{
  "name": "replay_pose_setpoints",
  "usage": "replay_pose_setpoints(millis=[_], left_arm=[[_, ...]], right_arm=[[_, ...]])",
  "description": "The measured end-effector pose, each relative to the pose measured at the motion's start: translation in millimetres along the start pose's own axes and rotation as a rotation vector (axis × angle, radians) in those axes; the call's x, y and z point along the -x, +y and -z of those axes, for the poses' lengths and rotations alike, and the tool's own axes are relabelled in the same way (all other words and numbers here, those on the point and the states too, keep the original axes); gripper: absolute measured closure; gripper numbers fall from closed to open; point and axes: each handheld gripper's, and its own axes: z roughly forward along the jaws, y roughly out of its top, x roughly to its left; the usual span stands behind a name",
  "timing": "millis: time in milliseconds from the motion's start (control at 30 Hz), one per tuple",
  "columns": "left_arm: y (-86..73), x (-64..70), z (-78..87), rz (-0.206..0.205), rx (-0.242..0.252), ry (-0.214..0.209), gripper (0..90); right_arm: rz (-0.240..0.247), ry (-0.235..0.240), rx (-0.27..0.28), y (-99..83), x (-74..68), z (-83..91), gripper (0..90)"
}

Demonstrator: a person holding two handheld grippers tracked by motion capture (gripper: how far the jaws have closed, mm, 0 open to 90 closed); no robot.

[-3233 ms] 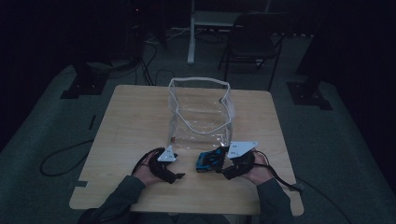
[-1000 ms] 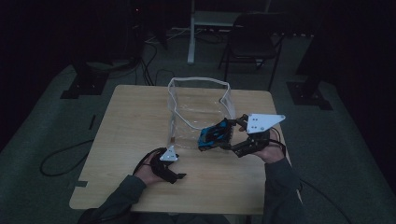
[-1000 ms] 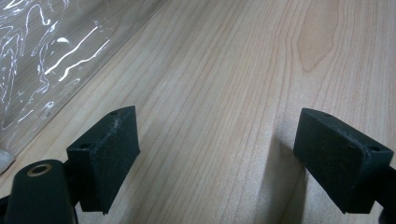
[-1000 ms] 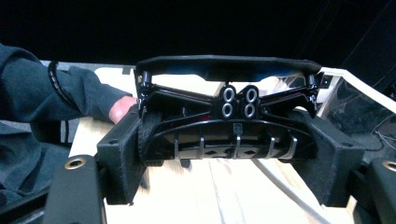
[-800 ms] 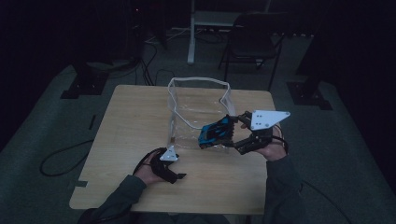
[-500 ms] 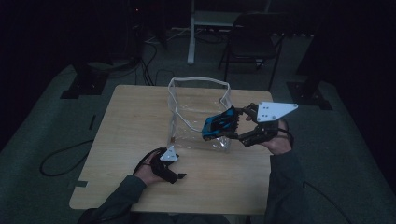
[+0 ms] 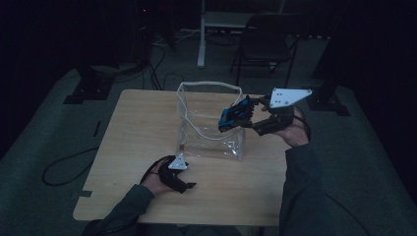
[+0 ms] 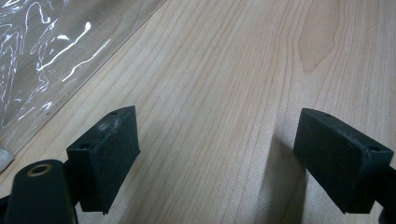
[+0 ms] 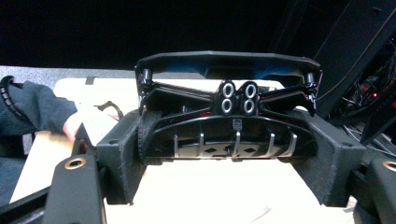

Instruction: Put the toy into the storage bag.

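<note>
A clear plastic bag (image 7: 209, 123) with a white rim stands open in the middle of the wooden table (image 7: 137, 128). My right gripper (image 7: 248, 115) is raised beside the bag's upper right edge, shut on a blue and black toy car (image 7: 234, 113). In the right gripper view the car's rear (image 9: 229, 116) spans the jaws of the right gripper (image 9: 229, 156). My left gripper (image 7: 189, 186) rests low on the table in front of the bag's left corner. The left gripper (image 8: 229, 163) is open with bare wood between its jaws, and the bag's wall (image 8: 42, 56) lies to its left.
A dark chair (image 7: 268, 39) and a white desk leg (image 7: 201, 34) stand beyond the table's far edge. Black stand bases (image 7: 86, 91) and a cable (image 7: 64, 162) lie on the floor at the left. The other hand (image 9: 79, 126) shows far off in the right gripper view.
My right gripper has lifted the toy car from the table's front up and to the right, level with the bag's top. The left gripper has stayed low on the table.
</note>
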Motion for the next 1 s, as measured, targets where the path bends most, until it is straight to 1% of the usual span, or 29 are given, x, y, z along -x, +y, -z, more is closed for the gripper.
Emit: replay_pose_setpoints(millis=[100, 233, 367, 533, 633, 667, 800, 867, 1000], left_arm=[[0.0, 0.0, 0.0, -0.002, -0.001, 0.0, 14.5], [-0.1, 0.1, -0.2, -0.001, 0.0, 0.002, 14.5], [-0.1, 0.0, -0.2, 0.002, 0.002, 0.001, 14.5], [-0.1, -0.3, -0.1, 0.004, 0.003, 0.0, 14.5], [-0.2, -0.5, -0.1, 0.004, 0.004, -0.001, 14.5], [-0.2, -0.5, 0.0, 0.004, 0.005, -0.001, 14.5], [-0.3, -0.2, -0.1, 0.003, 0.005, -0.001, 14.5], [-0.3, 0.0, 0.1, 0.001, 0.003, 0.0, 14.5], [-0.3, 0.0, 0.2, 0.0, 0.001, 0.0, 14.5]], right_arm=[[-0.011, -0.002, -0.01, -1.4, 9.0, -5.2, 25.6], [-0.028, 0.001, -0.037, -5.4, 21.4, -15.3, 25.6], [-0.044, 0.005, -0.067, -10.7, 35.0, -27.9, 25.6], [-0.057, 0.021, -0.098, -14.5, 48.7, -46.1, 25.6], [-0.055, 0.028, -0.119, -14.8, 54.1, -56.5, 25.6], [-0.061, 0.034, -0.123, -14.7, 55.2, -59.3, 25.6], [-0.061, 0.044, -0.135, -14.7, 57.7, -68.7, 25.6], [-0.061, 0.043, -0.146, -15.6, 59.2, -72.8, 25.6], [-0.076, 0.038, -0.187, -20.6, 66.0, -79.4, 25.6]])
